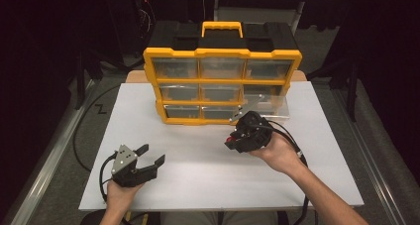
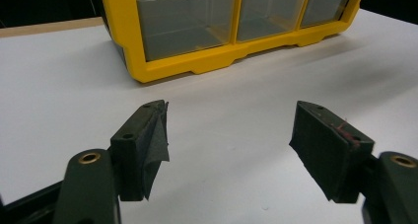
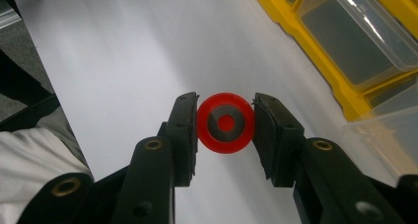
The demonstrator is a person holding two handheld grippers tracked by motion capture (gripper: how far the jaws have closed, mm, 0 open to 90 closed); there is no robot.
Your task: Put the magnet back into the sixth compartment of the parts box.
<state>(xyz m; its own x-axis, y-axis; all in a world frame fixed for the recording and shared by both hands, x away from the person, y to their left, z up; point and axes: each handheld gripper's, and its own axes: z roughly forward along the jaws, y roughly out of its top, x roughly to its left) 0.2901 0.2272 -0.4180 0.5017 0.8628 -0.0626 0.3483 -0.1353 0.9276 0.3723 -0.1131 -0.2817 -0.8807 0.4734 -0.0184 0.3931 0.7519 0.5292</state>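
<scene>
Right claw (image 3: pixel 226 123) around red ring (image 3: pixel 226 123)

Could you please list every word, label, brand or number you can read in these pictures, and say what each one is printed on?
None: no legible text stands anywhere.
Yellow organiser: no label or brand readable on its frame, handle or clear drawers.
Red ring between the right gripper pads: plain, only a grey band and red centre.
Left gripper: pads unmarked.
White table: no markings.

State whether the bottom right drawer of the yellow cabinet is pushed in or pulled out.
Pulled out: the clear drawer juts forward past the yellow cabinet front, unlike its neighbours.
</scene>
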